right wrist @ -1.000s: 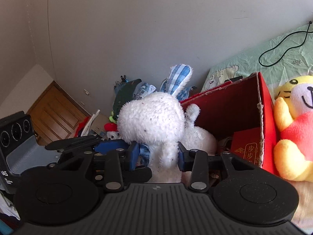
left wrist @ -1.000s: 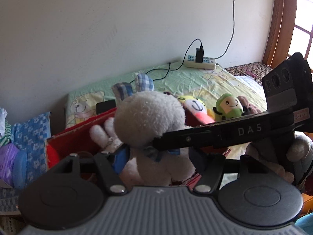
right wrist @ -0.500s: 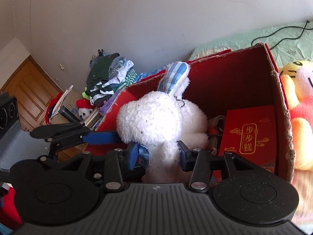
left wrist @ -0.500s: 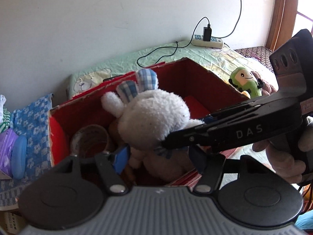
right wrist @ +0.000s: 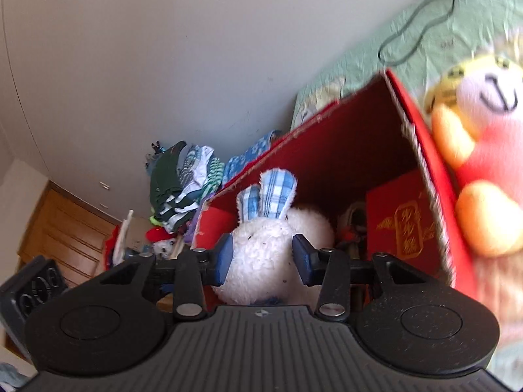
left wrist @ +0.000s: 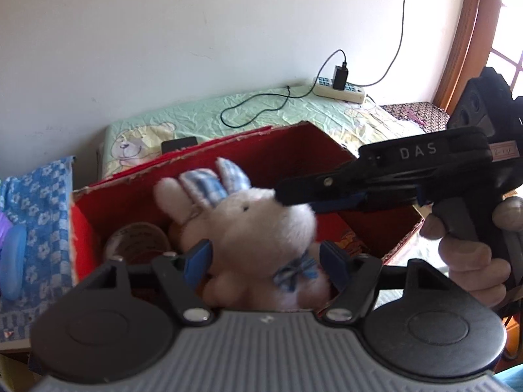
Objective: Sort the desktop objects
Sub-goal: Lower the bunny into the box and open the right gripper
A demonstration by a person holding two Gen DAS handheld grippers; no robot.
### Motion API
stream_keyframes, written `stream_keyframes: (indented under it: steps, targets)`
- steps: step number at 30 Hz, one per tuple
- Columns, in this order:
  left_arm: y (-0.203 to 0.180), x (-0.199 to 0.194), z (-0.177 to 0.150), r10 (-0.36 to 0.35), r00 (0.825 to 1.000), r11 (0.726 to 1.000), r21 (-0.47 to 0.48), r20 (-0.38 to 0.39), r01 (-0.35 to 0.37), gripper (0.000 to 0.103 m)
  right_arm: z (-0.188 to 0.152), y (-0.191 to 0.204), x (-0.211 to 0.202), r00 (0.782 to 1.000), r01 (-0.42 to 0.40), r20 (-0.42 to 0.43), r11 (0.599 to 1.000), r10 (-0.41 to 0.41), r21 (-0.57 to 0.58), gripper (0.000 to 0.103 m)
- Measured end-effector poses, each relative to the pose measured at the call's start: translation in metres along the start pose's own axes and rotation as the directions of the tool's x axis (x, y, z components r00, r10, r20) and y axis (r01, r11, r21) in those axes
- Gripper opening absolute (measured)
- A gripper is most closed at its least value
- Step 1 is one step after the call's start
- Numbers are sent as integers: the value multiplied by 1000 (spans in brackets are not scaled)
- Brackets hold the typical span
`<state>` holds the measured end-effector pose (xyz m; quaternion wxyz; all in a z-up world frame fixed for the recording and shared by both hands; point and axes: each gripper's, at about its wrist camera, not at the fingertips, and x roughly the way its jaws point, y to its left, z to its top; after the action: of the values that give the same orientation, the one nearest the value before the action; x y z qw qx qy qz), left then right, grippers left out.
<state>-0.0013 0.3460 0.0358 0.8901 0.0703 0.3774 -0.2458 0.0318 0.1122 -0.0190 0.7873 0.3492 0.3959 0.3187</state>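
I am in a home bedroom: a bed under a pale green cartoon-bear sheet (left wrist: 248, 114) with a power strip (left wrist: 340, 89) on it, plush toys (right wrist: 483, 150), folded clothes (right wrist: 183, 189) piled by a wooden dresser (right wrist: 62, 225), and a wood-framed window (left wrist: 480, 32).

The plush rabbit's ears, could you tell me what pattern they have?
Blue-and-white plaid ears, clearest in the right wrist view.

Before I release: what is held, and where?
Right gripper grips the white plush rabbit by its head; left gripper jaws have just been opening, pads apparently off its body.
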Motion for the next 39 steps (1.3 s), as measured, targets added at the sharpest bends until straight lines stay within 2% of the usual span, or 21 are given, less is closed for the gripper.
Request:
stream_keyframes:
  steps: [4, 7, 11, 16, 24, 39]
  targets:
    - [2, 7, -1, 9, 1000, 1000, -13, -19, -9, 74, -8, 10, -6, 1000, 6, -14, 1000, -6, -29, 43]
    - [4, 8, -4, -8, 1000, 1000, -7, -25, 8, 75, -8, 13, -3, 998, 64, -19, 996, -65, -65, 43]
    - [0, 28, -5, 39, 996, 999, 27, -81, -37, 75, -5, 19, 5, 996, 79, -24, 993, -81, -89, 45]
    - [7, 21, -5, 17, 998, 1000, -11, -67, -18, 76, -5, 38, 3, 991, 130, 10, 971, -131, -202, 57]
    - [18, 1, -2, 23, 999, 998, -58, -27, -25, 86, 2, 33, 0, 993, 119, 34, 979, -114, -168, 58]
    - [24, 1, 2, 36, 998, 990, -136, -50, -43, 88, -10, 43, 1, 984, 175, 62, 962, -165, -211, 56]
